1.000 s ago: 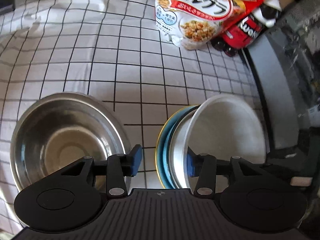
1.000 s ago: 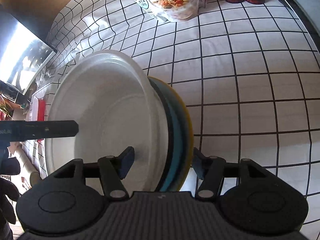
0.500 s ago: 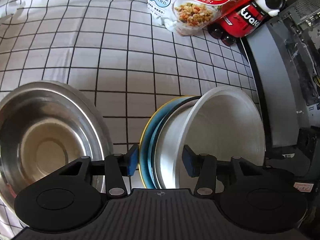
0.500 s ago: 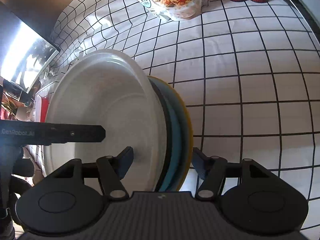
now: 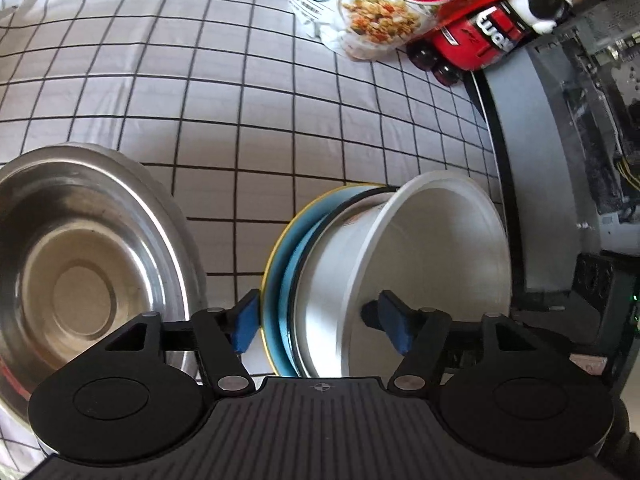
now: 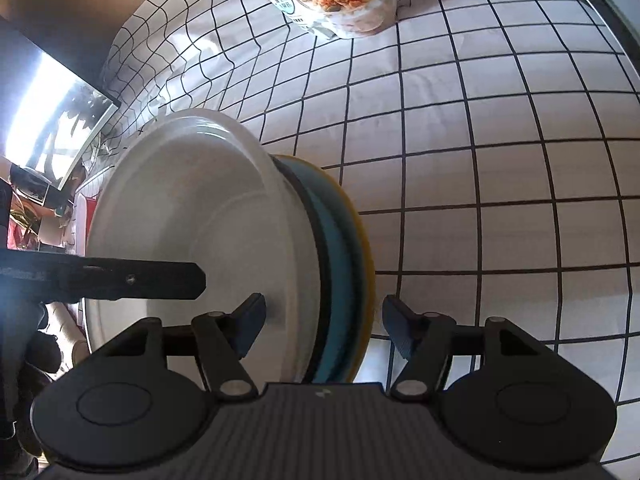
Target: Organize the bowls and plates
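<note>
Steel bowl (image 5: 88, 264) is sitting alone at left on the grid cloth (image 5: 240, 120), not stacked yet. Left gripper (image 5: 320, 320) jaws have just been opening around the stack's rim, right pad clear of it. White bowl (image 6: 208, 240) and blue plate (image 6: 340, 248) are standing on edge; right gripper (image 6: 320, 328) is straddling them, gap at right pad, looks released. Judging roughly halfway

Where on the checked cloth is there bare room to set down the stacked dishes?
Bare cloth lies between the steel bowl and the cereal bag; more to the right of the stack. Crowded: the gap between bowl and stack, and around the red bottles.
</note>
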Tool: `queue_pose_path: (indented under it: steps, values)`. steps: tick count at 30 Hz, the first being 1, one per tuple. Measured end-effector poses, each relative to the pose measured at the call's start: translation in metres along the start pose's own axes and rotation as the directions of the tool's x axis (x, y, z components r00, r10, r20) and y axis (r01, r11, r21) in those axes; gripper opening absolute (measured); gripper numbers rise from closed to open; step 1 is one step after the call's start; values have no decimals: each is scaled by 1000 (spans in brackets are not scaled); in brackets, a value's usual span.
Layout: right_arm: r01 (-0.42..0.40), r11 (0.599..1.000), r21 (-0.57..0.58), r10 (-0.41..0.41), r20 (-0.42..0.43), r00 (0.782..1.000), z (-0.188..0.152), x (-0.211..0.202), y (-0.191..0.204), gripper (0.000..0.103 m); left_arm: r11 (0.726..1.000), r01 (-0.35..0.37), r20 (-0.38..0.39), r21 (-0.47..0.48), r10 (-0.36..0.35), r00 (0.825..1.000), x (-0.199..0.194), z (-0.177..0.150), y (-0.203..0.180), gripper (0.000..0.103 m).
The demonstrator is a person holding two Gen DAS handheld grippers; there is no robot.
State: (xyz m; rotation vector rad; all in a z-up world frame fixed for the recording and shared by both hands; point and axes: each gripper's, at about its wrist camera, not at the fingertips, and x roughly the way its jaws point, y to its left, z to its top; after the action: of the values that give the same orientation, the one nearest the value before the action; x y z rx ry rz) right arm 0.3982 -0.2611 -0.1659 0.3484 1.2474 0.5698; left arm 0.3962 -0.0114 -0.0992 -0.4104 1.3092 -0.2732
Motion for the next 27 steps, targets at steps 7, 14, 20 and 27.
queue_pose_path:
  steps: [7,14,20,27]
  values:
    - [48,998,-39,-47,19,999,0,-1,10,66,995,-65,64,74,60,996,-6,-3,-5,62]
    - [79,995,-56,-76,53,996,2,-2,20,66,999,-42,94,19,40,995,-17,-2,13,62]
    - [55,998,-6,-55,37,998,-1,0,12,66,1000,18,60,-20,-17,998,-16,-3,19,62]
    - [58,998,-3,-58,36,998,-3,0,16,66,999,38,29,8,-38,999,-11,-3,8,67]
